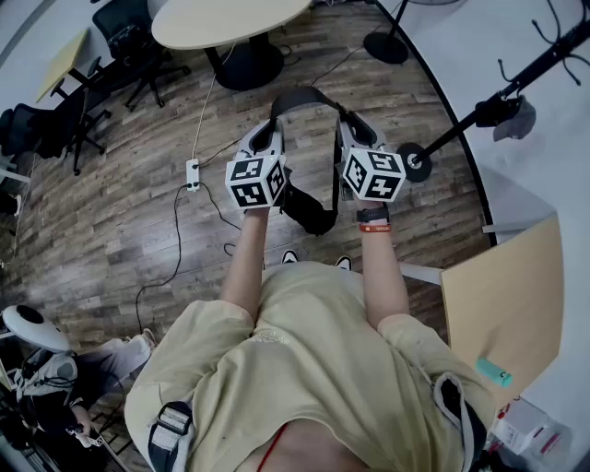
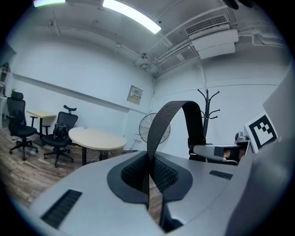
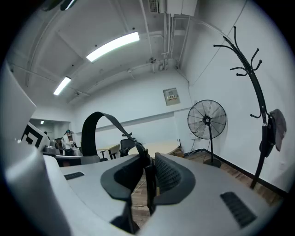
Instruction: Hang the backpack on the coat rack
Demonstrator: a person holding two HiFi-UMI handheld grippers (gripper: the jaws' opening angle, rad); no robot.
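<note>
Backpack point(image 1: 311, 210) hangs low between my 2 grippers, carried by its strap point(image 1: 304, 96), which arches up in a loop ahead of them. Left gripper point(image 2: 150, 177) is clamped on 1 side of the strap, right gripper point(image 3: 147, 177) on the other. 2 grips keep the loop spread, I reckon, so it can drop over a hook. Coat rack point(image 3: 252, 87) stands to the right, well apart, so the bag isn't hung yet.

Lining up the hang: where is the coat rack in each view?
Head view: coat rack slants across the upper right.
Left gripper view: coat rack right of centre, just right of the backpack strap.
Right gripper view: coat rack tall along the right side.
Shared landmark: the round table, in all three.
</note>
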